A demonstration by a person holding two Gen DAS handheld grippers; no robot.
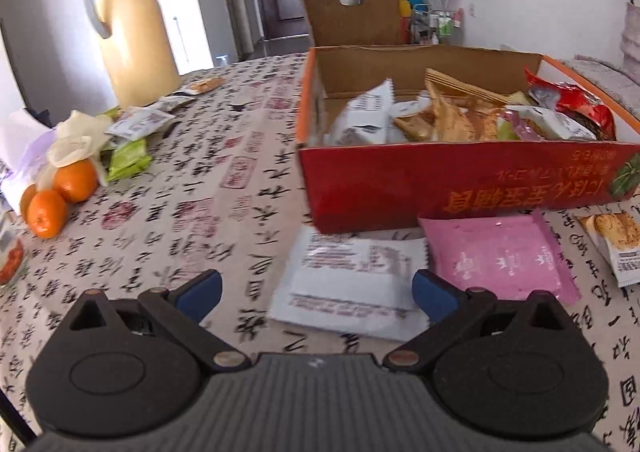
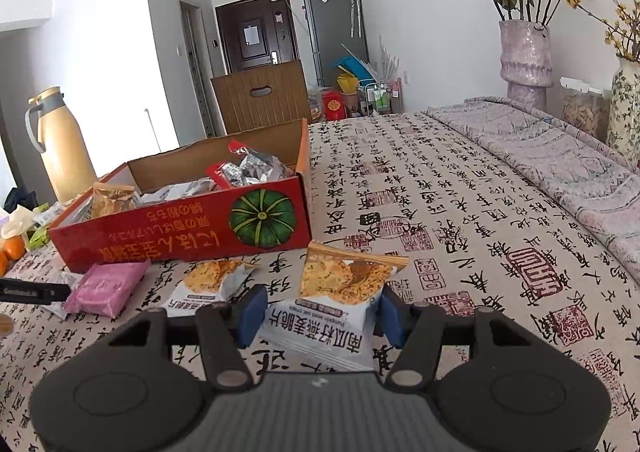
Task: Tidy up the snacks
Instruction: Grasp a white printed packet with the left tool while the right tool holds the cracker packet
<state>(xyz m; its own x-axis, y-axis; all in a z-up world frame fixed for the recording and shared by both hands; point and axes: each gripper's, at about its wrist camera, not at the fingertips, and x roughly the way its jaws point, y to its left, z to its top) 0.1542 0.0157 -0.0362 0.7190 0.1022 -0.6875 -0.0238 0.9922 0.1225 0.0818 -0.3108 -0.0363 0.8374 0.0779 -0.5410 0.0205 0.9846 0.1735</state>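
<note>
Between the right gripper's [image 2: 318, 318] pads we find a crisp packet [image 2: 340, 292], apparently gripped. Left gripper [image 1: 316, 294] gapes empty over a white packet [image 1: 352, 284]. Ahead, the red box [image 1: 440, 180] is part filled; several packets remain outside.

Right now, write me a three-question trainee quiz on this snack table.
1. True or false: the right gripper has a crisp packet between its fingers.
2. Which packet lies nearest ahead of the left gripper? A) pink packet B) white packet C) green packet
3. Fill in: the red box shows a green ____ on its side.

Key: 1 true, its pads sit against the packet's sides. 2 B, with the left jaws wide open and empty. 3 pumpkin.
</note>
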